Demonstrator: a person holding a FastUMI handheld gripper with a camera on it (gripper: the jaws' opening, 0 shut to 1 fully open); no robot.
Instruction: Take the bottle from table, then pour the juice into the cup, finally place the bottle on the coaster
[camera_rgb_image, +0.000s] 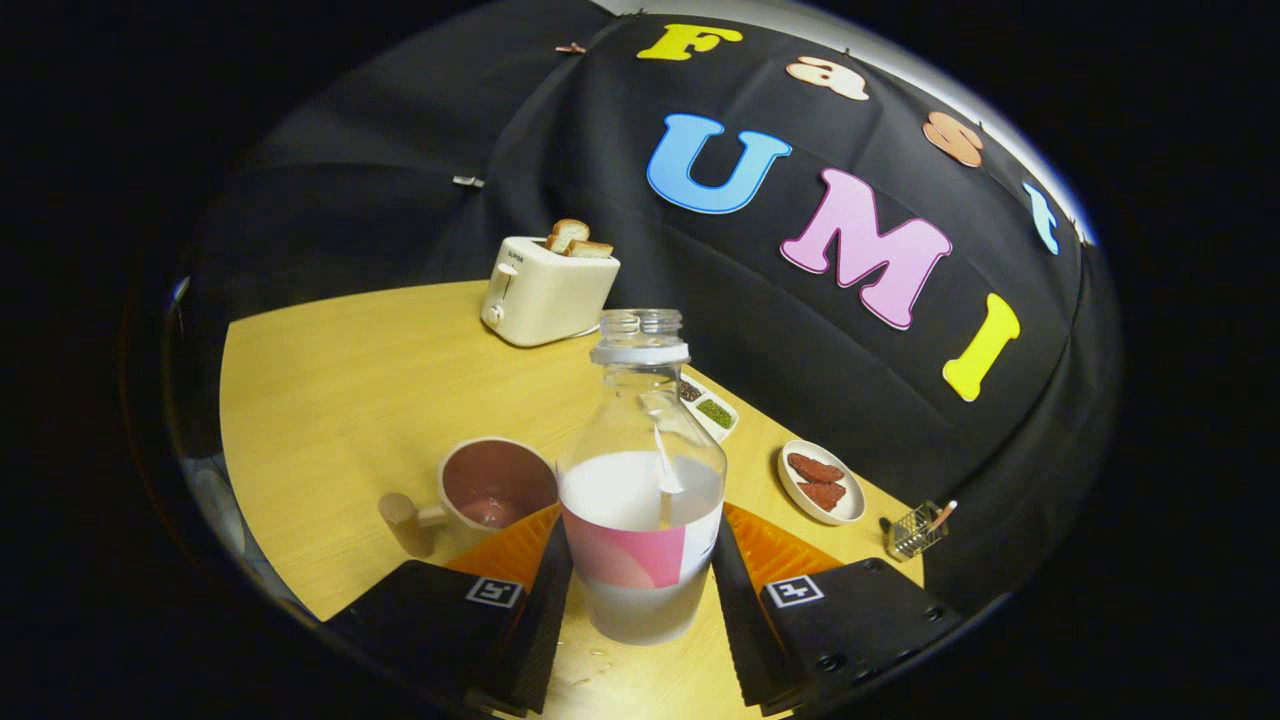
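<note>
Bottle (641, 480): clear, uncapped, part full of white liquid, upright between the gripper (641, 590) fingers, both pressed to its sides. Cup (487, 492): just left of bottle. Orange coaster (775, 548): directly behind bottle. Toaster (547, 290): well beyond bottle.

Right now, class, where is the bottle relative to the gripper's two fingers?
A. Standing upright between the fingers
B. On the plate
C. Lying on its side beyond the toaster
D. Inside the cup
A: the bottle stands upright between the fingers of the gripper, which flank its lower body on both sides, with the cup just beside it and the toaster farther back.
</note>
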